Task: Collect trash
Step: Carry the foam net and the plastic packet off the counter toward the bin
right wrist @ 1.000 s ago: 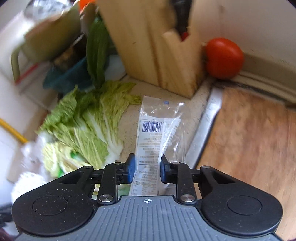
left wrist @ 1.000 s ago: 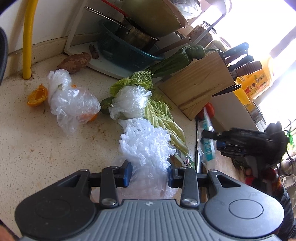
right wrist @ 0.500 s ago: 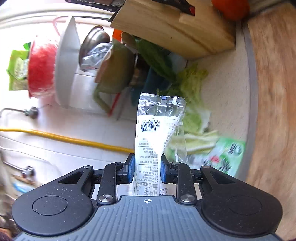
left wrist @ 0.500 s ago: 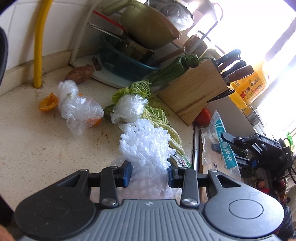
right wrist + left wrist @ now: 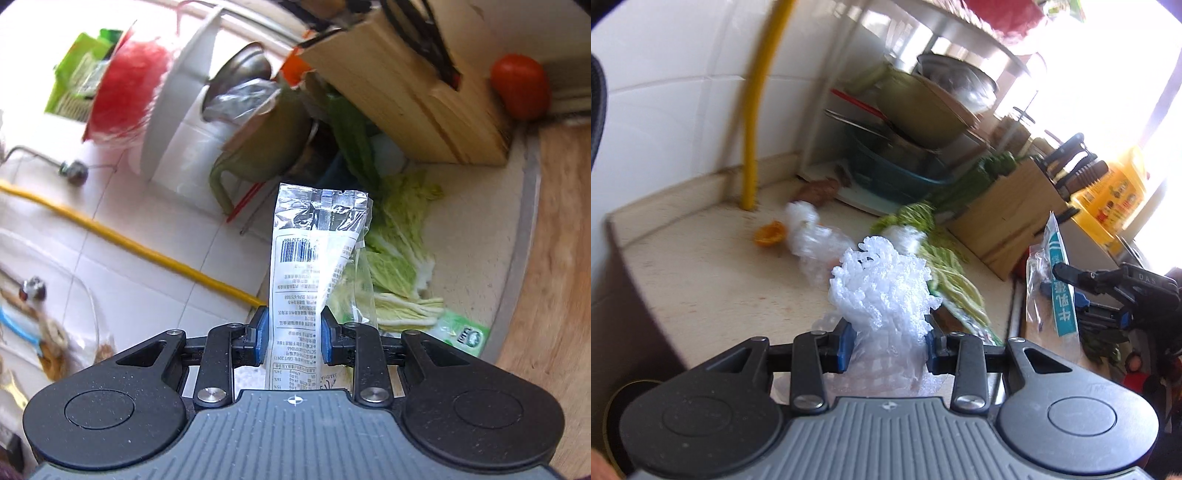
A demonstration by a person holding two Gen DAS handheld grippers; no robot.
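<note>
The left gripper (image 5: 888, 345) still pinches the white foam net (image 5: 882, 288), now lifted higher off the bench (image 5: 701, 273). The right gripper (image 5: 291, 334) keeps clamping the clear printed wrapper (image 5: 314, 266), swung further from the knife block (image 5: 402, 99); its barcode shows, digits unreadable. Its housing reads "DAS".

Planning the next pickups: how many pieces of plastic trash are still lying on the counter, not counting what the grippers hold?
2: a crumpled clear bag beside the orange peel, and a green wrapper by the cabbage leaves. More may hide under them.
</note>
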